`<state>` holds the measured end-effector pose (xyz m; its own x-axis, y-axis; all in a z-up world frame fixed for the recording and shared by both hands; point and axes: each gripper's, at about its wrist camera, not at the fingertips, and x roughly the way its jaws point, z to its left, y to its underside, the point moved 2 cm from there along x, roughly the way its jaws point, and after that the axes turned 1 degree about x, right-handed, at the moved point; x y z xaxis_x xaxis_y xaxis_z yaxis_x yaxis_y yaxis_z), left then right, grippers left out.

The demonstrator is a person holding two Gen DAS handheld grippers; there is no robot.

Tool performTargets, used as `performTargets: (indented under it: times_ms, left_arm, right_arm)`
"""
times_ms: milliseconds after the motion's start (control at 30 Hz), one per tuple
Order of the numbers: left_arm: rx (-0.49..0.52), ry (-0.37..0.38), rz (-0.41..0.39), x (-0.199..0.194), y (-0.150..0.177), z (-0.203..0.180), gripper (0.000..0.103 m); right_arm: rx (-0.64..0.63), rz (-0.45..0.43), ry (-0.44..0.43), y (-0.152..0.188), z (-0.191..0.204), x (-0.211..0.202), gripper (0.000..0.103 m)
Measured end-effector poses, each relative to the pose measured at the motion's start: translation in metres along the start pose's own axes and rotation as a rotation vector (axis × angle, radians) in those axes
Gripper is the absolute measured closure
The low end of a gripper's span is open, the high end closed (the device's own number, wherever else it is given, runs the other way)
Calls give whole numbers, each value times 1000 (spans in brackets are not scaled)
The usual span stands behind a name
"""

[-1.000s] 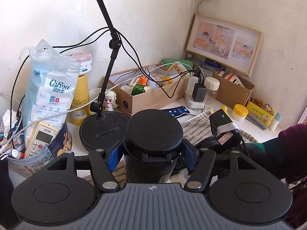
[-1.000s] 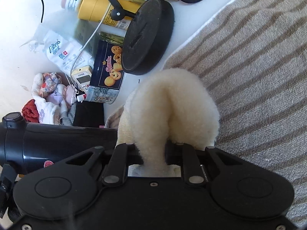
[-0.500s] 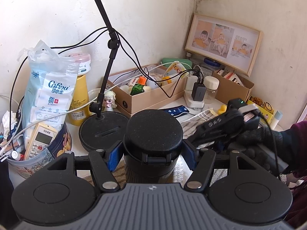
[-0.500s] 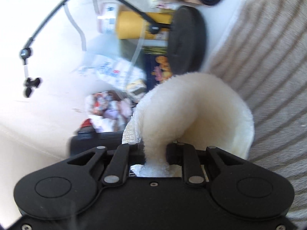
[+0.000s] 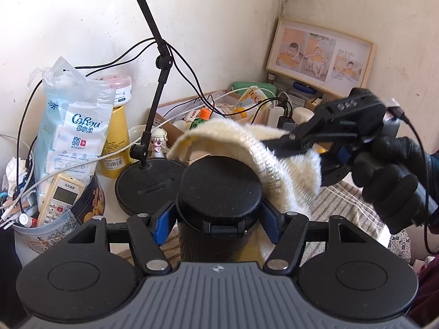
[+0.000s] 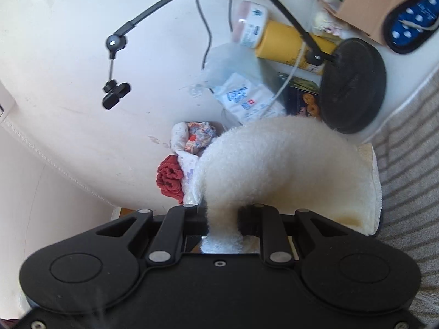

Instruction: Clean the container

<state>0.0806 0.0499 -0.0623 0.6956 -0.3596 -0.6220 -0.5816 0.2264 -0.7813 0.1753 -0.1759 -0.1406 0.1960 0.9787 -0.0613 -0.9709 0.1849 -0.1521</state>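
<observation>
A cluttered white tabletop (image 5: 112, 189) sits in the corner of a cream-walled room, partly covered by one grey-and-beige striped towel (image 5: 345, 205). Against the right wall leans one wood-framed picture (image 5: 321, 56) with three photo panels. One open brown cardboard box (image 5: 170, 115) of small bottles and cables stands behind, and one black stand with a round base (image 5: 149, 182) rises beside it. To the left are one clear plastic bag of blue-and-white tissue packs (image 5: 74, 126), one tall yellow canister (image 5: 116, 139), and one round printed biscuit tin (image 5: 82, 213) holding one white remote control (image 5: 60, 197).

There are two grippers. The left gripper (image 5: 218, 220) is closed around one black cylindrical container with a flat hinged lid (image 5: 219, 192), its blue-padded fingers (image 5: 163, 223) pressing each side. The container stands upright on the striped towel, at the near centre of the left view.

The right gripper (image 6: 222, 219), held by a black-gloved hand (image 5: 389, 175), is pinched nearly shut on one fluffy cream cloth (image 5: 247, 142). The cloth arches up from the jaws and drapes over the far right edge of the container's lid; whether it rests on the lid cannot be told. In the right view the cloth (image 6: 274, 164) shows a faint brown stain near its lower edge.
</observation>
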Motion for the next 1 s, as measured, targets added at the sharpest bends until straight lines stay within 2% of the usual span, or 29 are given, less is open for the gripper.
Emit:
performTargets:
  times_ms: [67,200,267,367,433,500,667,800,900,967,1000]
  left_arm:
    - [15,-15,9,1,0,-2,39]
    - [10,-32,18,2,-1,-2,39]
    - [-3,-33,18,2,-1,-1,39]
    - [-14,-41,23,2,-1,0,39]
    - [-32,-45,26,3,-2,1,39]
    - [-49,-56,31,3,-3,2,39]
    - [-127,-104,49,6,-10,-2,38]
    - [-213,-197,48,8,-17,-13,32]
    - [-358,-241,45,13,-16,-13,31]
    - [-393,-275,42,16,-13,-14,31]
    - [-374,-293,31,15,-10,-13,31]
  right_arm:
    - [-28,10,-7,1,9,1,86]
    - [-120,24,86,1,19,5,86]
    - [-104,19,84,0,14,4,86]
    - [-100,21,126,2,6,5,86]
    - [-54,18,140,4,-8,4,86]
    - [-60,31,218,8,-17,6,86]
    - [-19,48,298,17,-43,5,86]
    - [-2,45,299,18,-49,1,86]
    - [-4,45,296,17,-48,-1,86]
    - [-10,46,294,16,-46,-1,86]
    - [-12,46,293,16,-45,-2,86]
